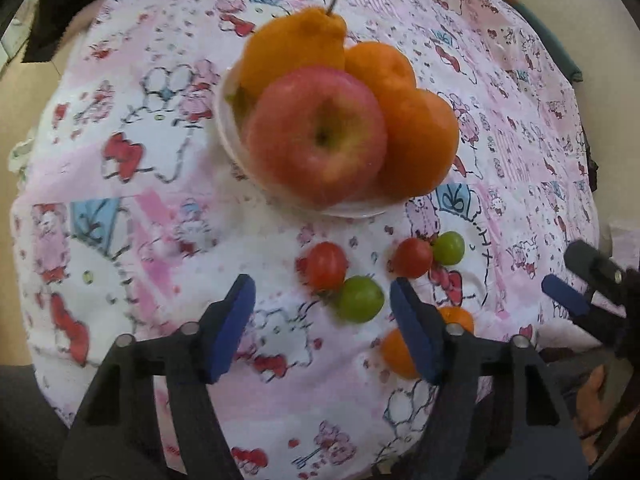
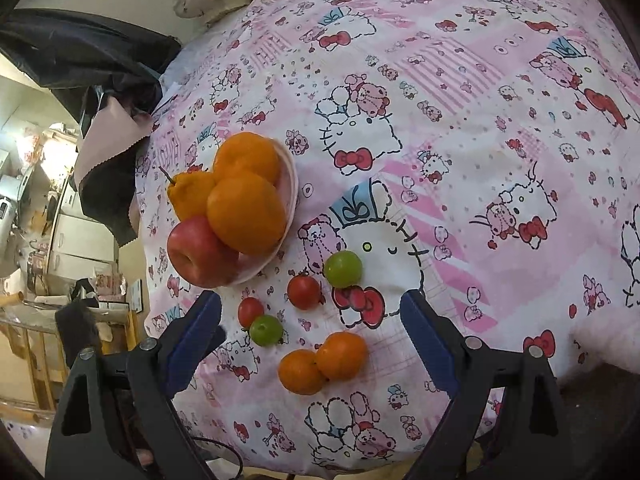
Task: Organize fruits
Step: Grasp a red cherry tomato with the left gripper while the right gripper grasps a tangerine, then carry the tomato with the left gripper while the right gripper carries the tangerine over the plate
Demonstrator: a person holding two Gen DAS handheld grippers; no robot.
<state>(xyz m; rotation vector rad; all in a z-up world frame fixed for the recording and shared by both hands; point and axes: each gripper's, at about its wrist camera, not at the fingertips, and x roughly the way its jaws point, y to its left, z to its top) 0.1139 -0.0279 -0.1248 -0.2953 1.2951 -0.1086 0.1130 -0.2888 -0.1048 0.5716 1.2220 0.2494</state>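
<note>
**Both grippers low over loose small fruit**

I've got the left gripper (image 1: 320, 324) w/ jaws partly apart, holding nothing; a red tomato (image 1: 326, 265) touching a green grape (image 1: 360, 299) lies just ahead between them. Right gripper (image 2: 310, 344) jaws wide, empty, around two small oranges (image 2: 324, 362). The bowl (image 1: 228, 128) is heaped w/ an apple (image 1: 316, 136) etc. Risk, I'd judge: closing on the touching pair squirts one away; round fruit rolls on the soft printed sheet (image 2: 460, 80); adding to the pile may topple it
</note>
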